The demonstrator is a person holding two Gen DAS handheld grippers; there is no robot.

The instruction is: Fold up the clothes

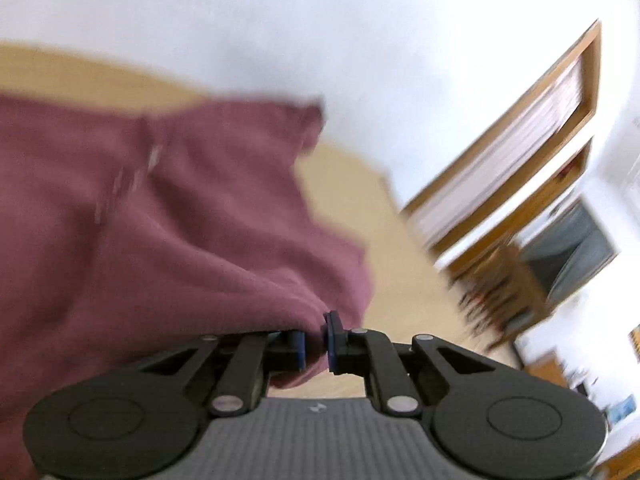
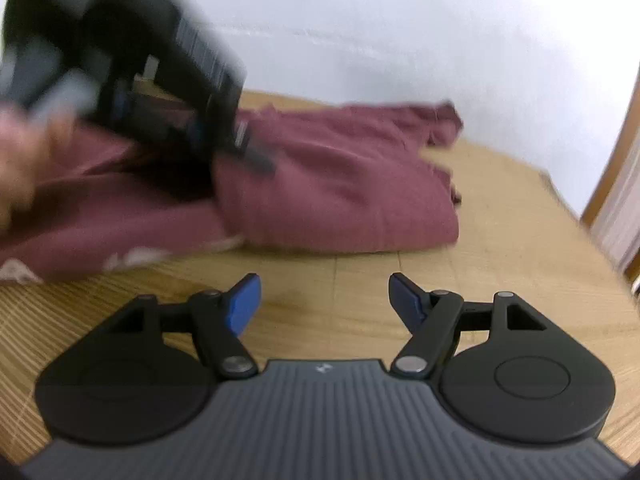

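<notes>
Left gripper (image 1: 316,344): blue-padded fingers (image 1: 298,346) clamped on fold of maroon garment (image 1: 180,208); cloth bunches between pads and rises up and left of them, blurred. Beyond fingers, tan bench (image 1: 348,184), white wall (image 1: 320,20), wooden shelves (image 1: 516,152) to right.

Right gripper (image 2: 325,304): fingers (image 2: 244,304) wide apart, nothing between, hanging over bare bench (image 2: 360,280). Garment (image 2: 340,188) ahead of fingertips, lying crumpled on bench, apart from them. Up-left of fingers, left gripper (image 2: 132,80) and hand (image 2: 24,160) over cloth, blurred.
</notes>
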